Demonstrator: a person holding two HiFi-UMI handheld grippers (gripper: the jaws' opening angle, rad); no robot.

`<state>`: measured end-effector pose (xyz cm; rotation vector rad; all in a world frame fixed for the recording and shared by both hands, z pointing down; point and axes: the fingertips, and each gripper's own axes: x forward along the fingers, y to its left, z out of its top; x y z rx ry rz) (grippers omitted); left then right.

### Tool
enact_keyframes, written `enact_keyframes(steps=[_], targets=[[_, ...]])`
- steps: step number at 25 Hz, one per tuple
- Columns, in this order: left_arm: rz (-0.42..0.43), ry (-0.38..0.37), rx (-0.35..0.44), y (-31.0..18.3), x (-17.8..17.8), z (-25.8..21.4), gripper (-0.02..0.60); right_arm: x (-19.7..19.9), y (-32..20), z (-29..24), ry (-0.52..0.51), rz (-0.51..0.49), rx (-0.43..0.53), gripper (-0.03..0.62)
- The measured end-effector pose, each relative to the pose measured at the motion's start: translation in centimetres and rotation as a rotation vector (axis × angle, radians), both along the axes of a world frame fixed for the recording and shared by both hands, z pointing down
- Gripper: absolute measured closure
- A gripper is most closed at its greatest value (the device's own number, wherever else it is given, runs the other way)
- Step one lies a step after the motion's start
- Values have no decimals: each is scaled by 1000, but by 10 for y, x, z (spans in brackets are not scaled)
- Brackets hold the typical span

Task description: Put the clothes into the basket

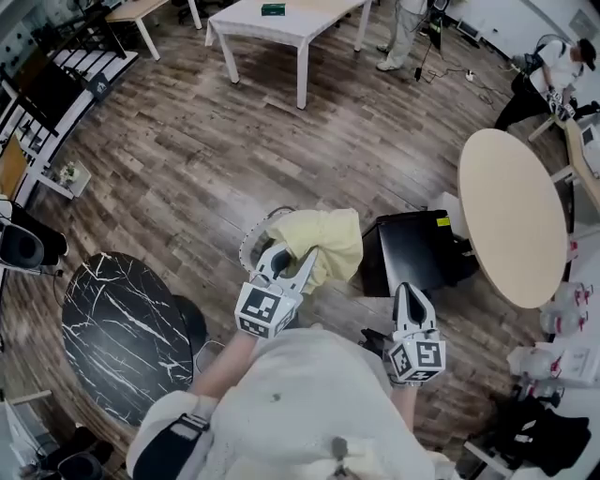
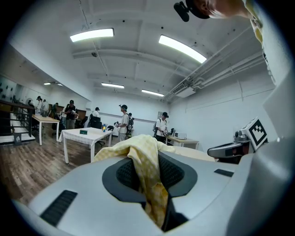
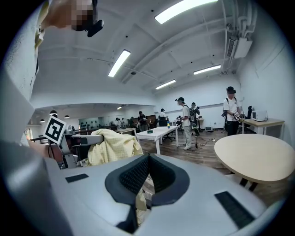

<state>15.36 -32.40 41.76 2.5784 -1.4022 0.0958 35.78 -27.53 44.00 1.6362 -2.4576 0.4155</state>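
A pale yellow cloth (image 1: 323, 242) hangs bunched from my left gripper (image 1: 292, 255), which is shut on it. Just beneath it the round white rim of the basket (image 1: 249, 244) shows on the floor, mostly hidden by the cloth and the gripper. In the left gripper view the yellow cloth (image 2: 146, 173) runs down between the dark pads. My right gripper (image 1: 410, 291) is held lower right of the cloth, apart from it, jaws together. In the right gripper view the pads (image 3: 138, 173) meet; a pale strip shows in the slit below them. The cloth (image 3: 115, 145) hangs to its left.
A black box (image 1: 412, 248) stands on the wood floor right of the basket. A round beige table (image 1: 511, 216) is at the right, a black marbled round table (image 1: 117, 328) at the left, a white table (image 1: 281, 23) far ahead. People stand at the far side.
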Motion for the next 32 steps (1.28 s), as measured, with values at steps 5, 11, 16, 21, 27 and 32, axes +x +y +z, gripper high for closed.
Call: enact_keyframes(steps=[5,11,16,21,27,32], targets=[[70,-16,-19,-36,0,16,485,-4,-20,6,7,68,-14,585],[152,-42,-42,-69,-10,38,485,-22,-39,11,20,141,-24,585],[211,-52,-69,-91,-16,53,485,-35,-55,15,21,190,-24,585],[269,-54,-111,-102,-25,76,485,-53,-64,18,20,222,-18,585],[332,-88,-150,-99,-37,107,485,-74,-66,27,9,240,-11,585],[315,-88,-203,-103,-50,130,485,-91,-71,27,9,223,-21,585]])
